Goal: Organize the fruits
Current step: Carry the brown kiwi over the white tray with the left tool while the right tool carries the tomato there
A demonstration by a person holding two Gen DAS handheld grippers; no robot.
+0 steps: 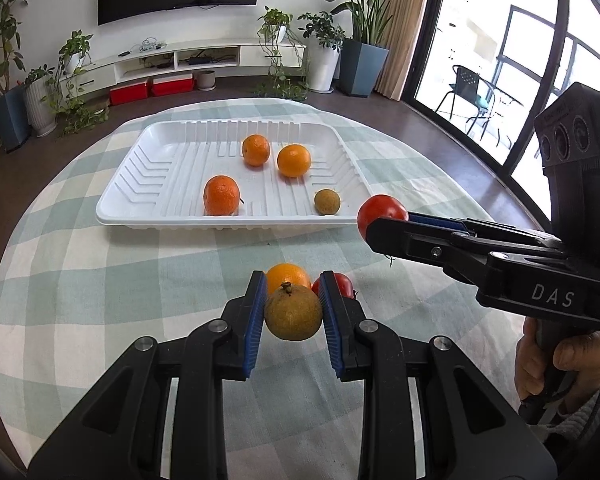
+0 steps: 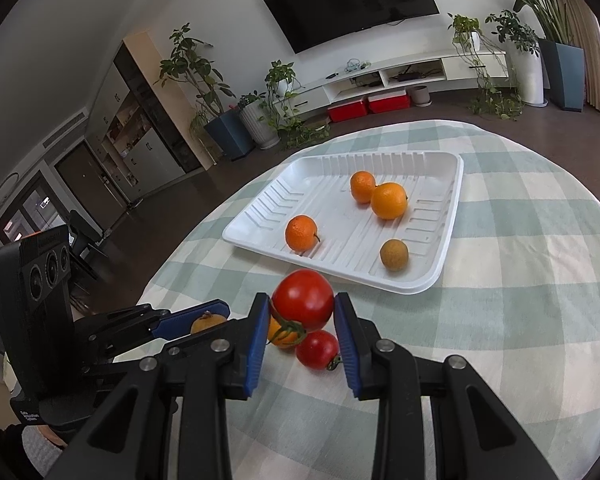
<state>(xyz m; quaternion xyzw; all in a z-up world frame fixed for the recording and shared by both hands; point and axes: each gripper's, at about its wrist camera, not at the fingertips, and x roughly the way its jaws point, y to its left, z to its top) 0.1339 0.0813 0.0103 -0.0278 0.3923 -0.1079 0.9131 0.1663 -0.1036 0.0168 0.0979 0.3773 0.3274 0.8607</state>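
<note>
- Gripping a round, brownish-green, rough-skinned fruit (image 1: pixel 293 312) between its blue ribbed pads, the left gripper (image 1: pixel 294 316) holds it clear above the checked tablecloth (image 1: pixel 100 280); a short dry stem sticks up from the fruit's top.
- Clamped on a large, glossy red tomato (image 2: pixel 303 300), the right gripper (image 2: pixel 302 320) carries it lifted just short of the near rim of the tray; the tomato's green stalk curls down past the left pad.
- Seen from the left wrist view, the right gripper (image 1: pixel 384 226) reaches in from the right with the same tomato (image 1: pixel 381 214) at its tip, close to the tray's near right corner.
- From the right wrist view, the left gripper (image 2: pixel 204 320) sits low at the left, its brownish fruit (image 2: pixel 207 323) partly hidden behind the right gripper's fingers.
- On the cloth just beyond the left gripper lie a round orange (image 1: pixel 288 274) and a smaller red tomato (image 1: pixel 342 283), close beside each other; the right wrist view shows the same orange (image 2: pixel 281 335) and small tomato (image 2: pixel 317 349) under the held tomato.
- The white, ribbed, rectangular plastic tray (image 1: pixel 148 216) rests on the table farther out.
- Inside it are three oranges: one near the front left (image 1: pixel 221 195), and two close together toward the back (image 1: pixel 255 150) (image 1: pixel 294 160).
- A second small brownish-green fruit (image 1: pixel 327 201) lies in the tray's near right corner.
- A round table carries the green-and-cream cloth.
</note>
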